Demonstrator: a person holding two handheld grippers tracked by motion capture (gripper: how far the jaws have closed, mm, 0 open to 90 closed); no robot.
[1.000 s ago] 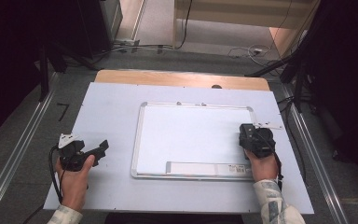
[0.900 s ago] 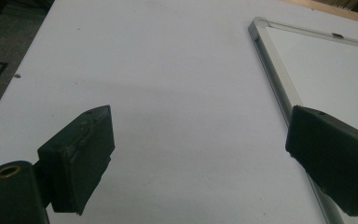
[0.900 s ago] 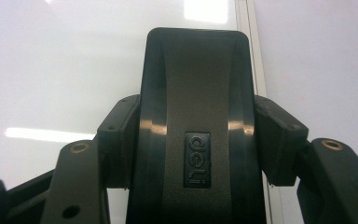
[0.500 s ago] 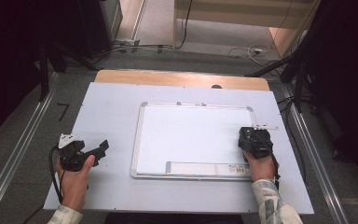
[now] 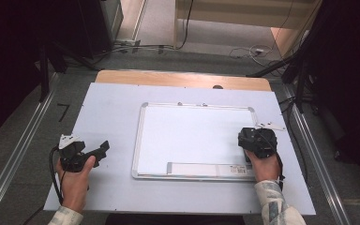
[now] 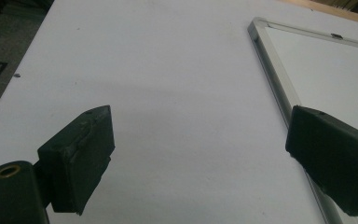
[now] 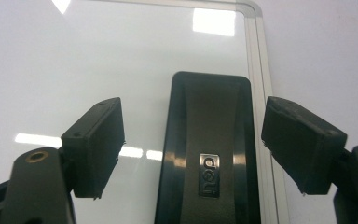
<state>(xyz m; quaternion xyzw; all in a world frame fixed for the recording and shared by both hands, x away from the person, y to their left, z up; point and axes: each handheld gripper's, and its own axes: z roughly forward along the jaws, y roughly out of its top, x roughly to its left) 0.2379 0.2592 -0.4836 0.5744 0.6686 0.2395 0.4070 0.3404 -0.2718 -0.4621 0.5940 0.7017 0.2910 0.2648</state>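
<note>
A: Item count, please.

B: One whiteboard [image 5: 192, 136], one black eraser [image 7: 209, 154], two grippers, one pale table sheet [image 5: 108, 108]. The whiteboard lies flat at the middle of the sheet, its silver frame unbroken on all four sides.

A: Location of the eraser?

B: On the whiteboard surface, just inside the frame's right-hand edge, near the lower right corner as the high view shows the board. It lies flat, its long axis running along that edge. One small silver logo plate sits on its back.

A: Right gripper [image 7: 193, 144] status?

B: It hovers directly over the eraser. Its jaws have just been opening and now stand wide, one on each side of the eraser. Both pads are clear of the eraser's sides, with a gap visible at each. Nothing is gripped.

A: Left gripper [image 6: 198, 154] status?

B: It is held over the bare sheet, left of the whiteboard and well apart from the eraser. Its jaws are spread wide with nothing between them. The right pad overlaps the whiteboard's left frame rail in the left gripper view.

A: Hands?

B: Two, one per gripper, both entering from the near edge of the table.
</note>
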